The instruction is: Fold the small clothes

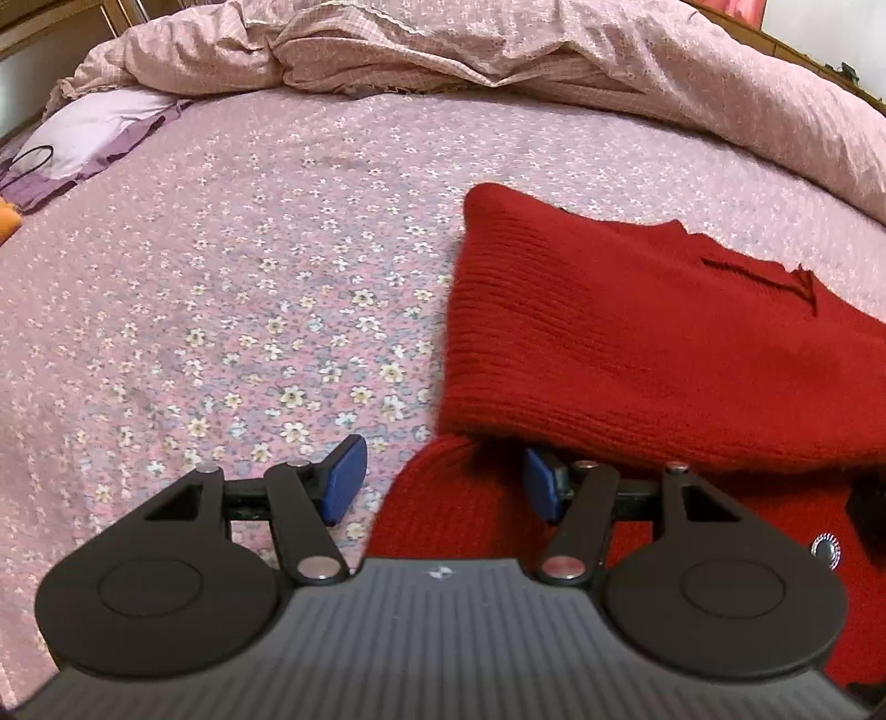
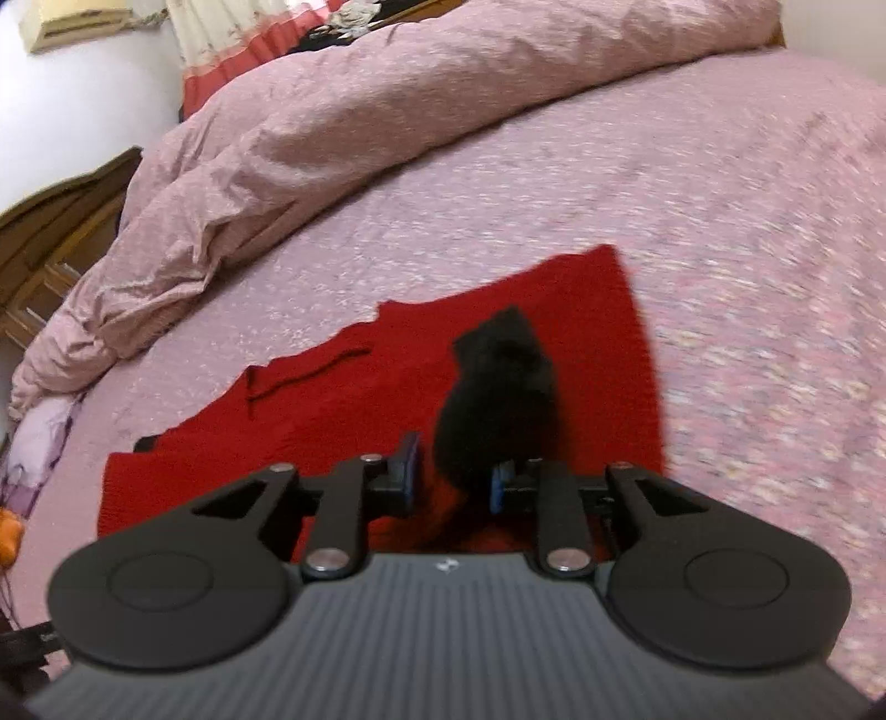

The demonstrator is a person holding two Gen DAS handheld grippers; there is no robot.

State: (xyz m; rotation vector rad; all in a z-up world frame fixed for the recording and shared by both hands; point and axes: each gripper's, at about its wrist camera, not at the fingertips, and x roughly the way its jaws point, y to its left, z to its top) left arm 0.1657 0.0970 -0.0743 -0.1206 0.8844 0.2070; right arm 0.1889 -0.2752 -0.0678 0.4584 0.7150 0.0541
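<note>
Garment: we see a red knit sweater (image 1: pixel 637 343) lying on the bed (image 1: pixel 249 288), partly folded, one ribbed flap turned over its body.
Edges: its left edge runs straight beside bare floral sheet; the far edge stops short of the bunched pink duvet (image 1: pixel 498 50).
Left tongs (image 1: pixel 440 487): we see them open, blue pads apart, the right pad tucked under the flap's hem, the left pad over bare sheet.
Right tongs (image 2: pixel 451 482): we find them parted over the sweater, pads pressing nothing; a dark blurred patch (image 2: pixel 498 399) lies just ahead.
Open room: wide clear sheet left of the sweater; a lilac pillow (image 1: pixel 94 133) sits well apart.
</note>
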